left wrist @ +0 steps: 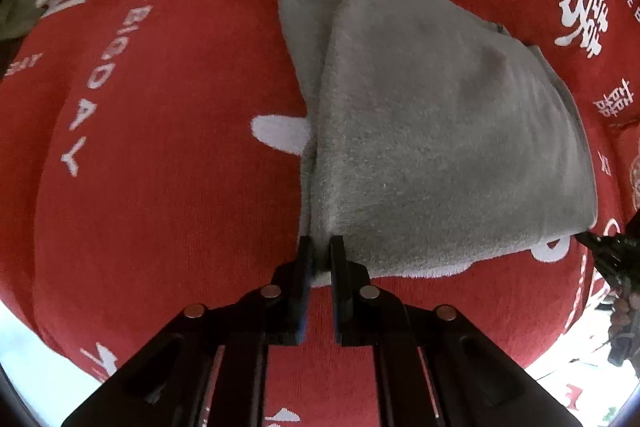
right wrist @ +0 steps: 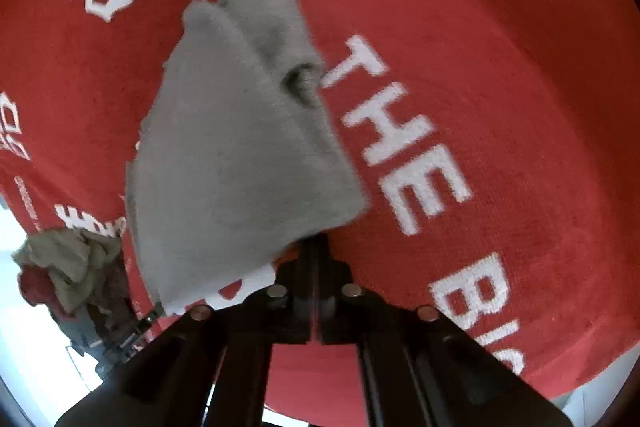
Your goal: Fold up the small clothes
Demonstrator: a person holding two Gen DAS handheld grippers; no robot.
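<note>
A small grey fleecy garment (left wrist: 432, 131) lies folded over on a red cloth (left wrist: 168, 131) with white lettering. My left gripper (left wrist: 320, 251) is shut on the garment's near left corner, with cloth pinched between its fingers. My right gripper (right wrist: 316, 239) has its jaws pressed together on the garment's (right wrist: 236, 147) other near corner, and its tip (left wrist: 592, 241) also shows at the right edge of the left wrist view. The garment's far part shows a second layer sticking out to the left.
The red cloth (right wrist: 500, 67) covers the whole work surface and bears "THE BIG DAY" and white characters. A heap of other clothes (right wrist: 72, 267) lies past the cloth's left edge in the right wrist view. A bright white surface shows beyond the near edge.
</note>
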